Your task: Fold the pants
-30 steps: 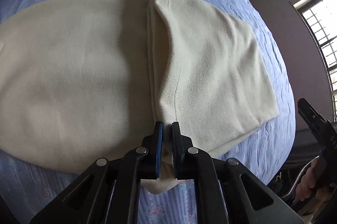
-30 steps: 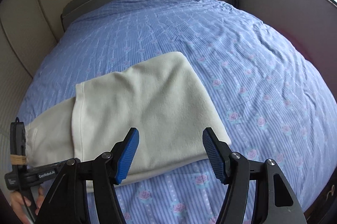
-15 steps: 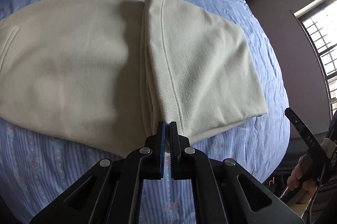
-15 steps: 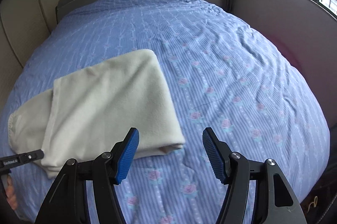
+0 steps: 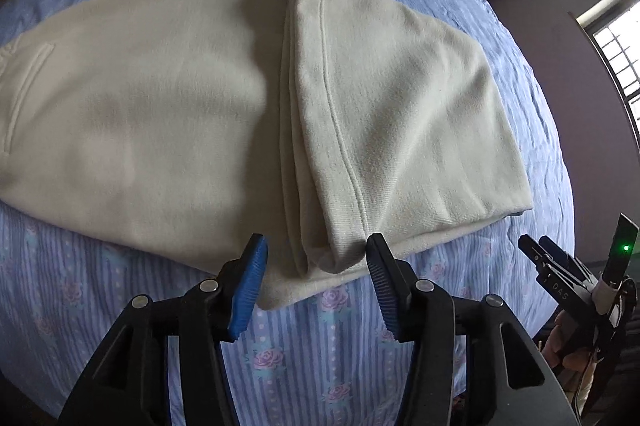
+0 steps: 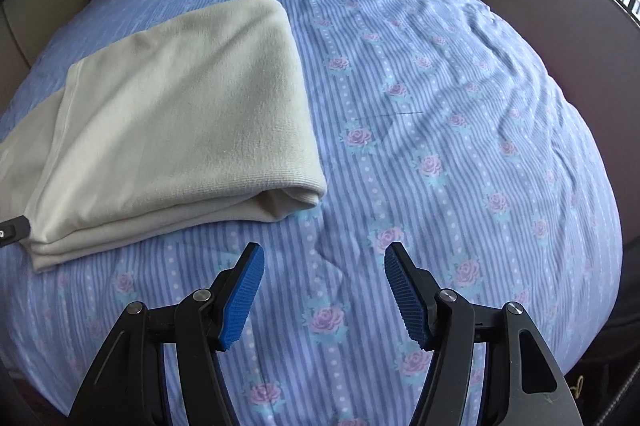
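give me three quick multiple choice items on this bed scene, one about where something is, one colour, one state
1. Where does the folded-over layer of the pants lie?
A. on the pillows
B. on top of the rest of the pants, on the bedspread
C. on the floor

2. What colour are the pants?
A. cream
B. navy
C. red

3. How is the left hand-held gripper?
A. shut on the pants
B. shut on nothing
C. open, at the pants' near edge

Answers: 1 B, the flap's hem crosses the flat lower layer. 2 A, pale cream against blue floral fabric. 3 C, its blue fingers stand apart with the cloth lying free between them.
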A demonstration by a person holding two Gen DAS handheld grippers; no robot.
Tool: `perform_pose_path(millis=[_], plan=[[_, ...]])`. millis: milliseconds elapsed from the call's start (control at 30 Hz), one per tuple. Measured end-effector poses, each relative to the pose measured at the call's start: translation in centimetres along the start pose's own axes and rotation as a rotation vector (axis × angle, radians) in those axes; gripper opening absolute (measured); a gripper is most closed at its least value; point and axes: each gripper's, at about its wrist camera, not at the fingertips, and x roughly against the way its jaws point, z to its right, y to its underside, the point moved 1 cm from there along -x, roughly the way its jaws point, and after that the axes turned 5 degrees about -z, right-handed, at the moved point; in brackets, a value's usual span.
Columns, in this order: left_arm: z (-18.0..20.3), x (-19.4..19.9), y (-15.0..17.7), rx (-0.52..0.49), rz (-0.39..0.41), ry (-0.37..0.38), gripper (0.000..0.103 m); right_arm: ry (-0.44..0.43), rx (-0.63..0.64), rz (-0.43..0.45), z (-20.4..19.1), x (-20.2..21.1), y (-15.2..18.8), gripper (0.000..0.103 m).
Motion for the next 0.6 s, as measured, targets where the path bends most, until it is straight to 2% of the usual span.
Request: perform_pose_path(millis=[100,300,367,400,433,533,600], plan=[[-0.8,-1.1,0.0,0.05,-0.045,0.052,0.051,0.01,0.016,0.009,-0.4,0.0,0.0,0.064],[-0.9,-2.6,0.1,0.084,-0.064,0.121,0.052,0.002,0.065,0.053,-0.7,-0.1,0.0,0.064],[-0.5,-2.6,0.2,0.078,-0.053,0.124,0.041,0.007,0.083,0.068,-0.6,-0.4,0.1,0.064],[-0.3,-2.7,0.3,0.065,-0.052,0.119,0.028,0.001,0.086,0.075,-0.5,-0.5,0.1,0.064],[-0.2,-2.6,0.4,0.057,-0.042,0.118,0.023,-0.013,0.082,0.077,-0.2,-0.8,0.2,0.064],[0.8,-1.1,0.3,0.028,0.008,0.145,0.017,-0.068,0.066,0.089,0.3,-1.5,0.3,0.064],[2.0,1.2,0.2,-0.008,0.09,0.179,0.016,-0.094,0.078,0.103,0.0,-1.7,0.2,0.064]])
